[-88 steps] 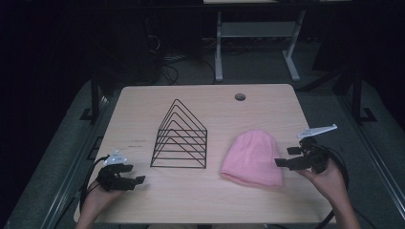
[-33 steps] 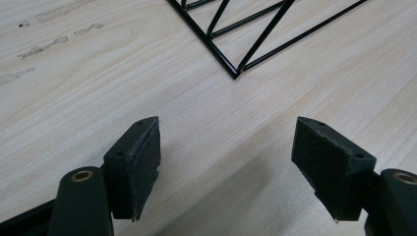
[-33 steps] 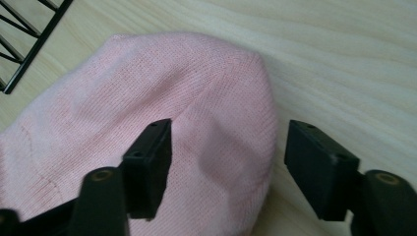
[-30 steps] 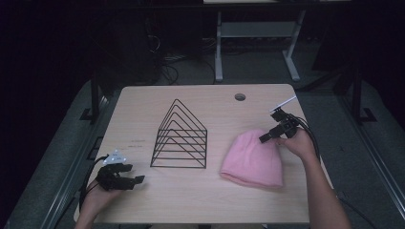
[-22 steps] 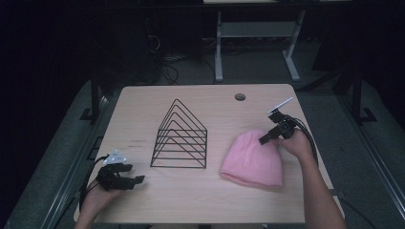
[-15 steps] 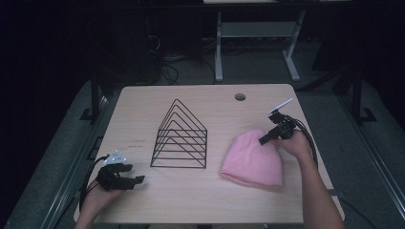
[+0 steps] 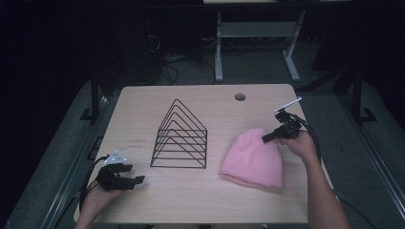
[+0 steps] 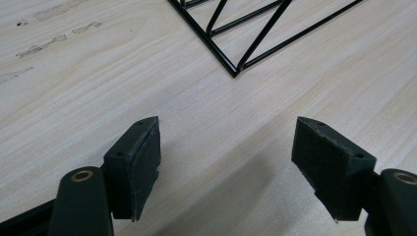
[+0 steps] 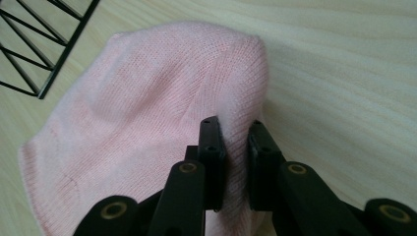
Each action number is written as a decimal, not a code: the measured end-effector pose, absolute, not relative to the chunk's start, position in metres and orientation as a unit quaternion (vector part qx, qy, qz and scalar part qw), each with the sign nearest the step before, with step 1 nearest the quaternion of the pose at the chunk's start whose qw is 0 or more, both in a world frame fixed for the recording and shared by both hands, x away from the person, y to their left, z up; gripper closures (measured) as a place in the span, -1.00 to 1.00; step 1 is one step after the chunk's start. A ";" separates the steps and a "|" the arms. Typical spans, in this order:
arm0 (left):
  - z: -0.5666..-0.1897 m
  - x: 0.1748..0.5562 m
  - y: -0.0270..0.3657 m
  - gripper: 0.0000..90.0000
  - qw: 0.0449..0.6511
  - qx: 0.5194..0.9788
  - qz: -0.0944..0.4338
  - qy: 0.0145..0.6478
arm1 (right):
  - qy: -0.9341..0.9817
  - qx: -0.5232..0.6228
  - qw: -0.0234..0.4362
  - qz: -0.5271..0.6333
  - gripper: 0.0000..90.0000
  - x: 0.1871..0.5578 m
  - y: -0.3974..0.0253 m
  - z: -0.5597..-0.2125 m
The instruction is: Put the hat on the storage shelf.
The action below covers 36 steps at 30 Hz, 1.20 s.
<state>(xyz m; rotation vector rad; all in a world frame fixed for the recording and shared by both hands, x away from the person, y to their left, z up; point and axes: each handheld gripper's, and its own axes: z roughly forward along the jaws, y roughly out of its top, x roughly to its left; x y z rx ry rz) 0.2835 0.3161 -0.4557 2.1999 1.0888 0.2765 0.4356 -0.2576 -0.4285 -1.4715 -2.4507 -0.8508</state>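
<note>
My right tool (image 9: 235,142) pinches a fold at the crown of the pink knitted beanie (image 7: 253,157), lying right of the black wire triangular rack (image 7: 180,137) on the pale wooden counter (image 7: 200,200). Left tool (image 8: 226,162) gapes empty near the rack's corner.

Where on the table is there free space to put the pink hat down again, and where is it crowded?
Bare wood lies along the near edge of the table, between the left gripper and the pink hat, and across the far strip behind the wire rack, up to the round hole. The narrow gap between rack and hat is tight; the right gripper pinches the hat there.
</note>
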 end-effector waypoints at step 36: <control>-0.420 0.281 0.317 -0.40 0.352 0.843 0.082 0.399 | -0.830 -0.425 -0.028 -0.360 0.77 0.385 -0.260 -0.303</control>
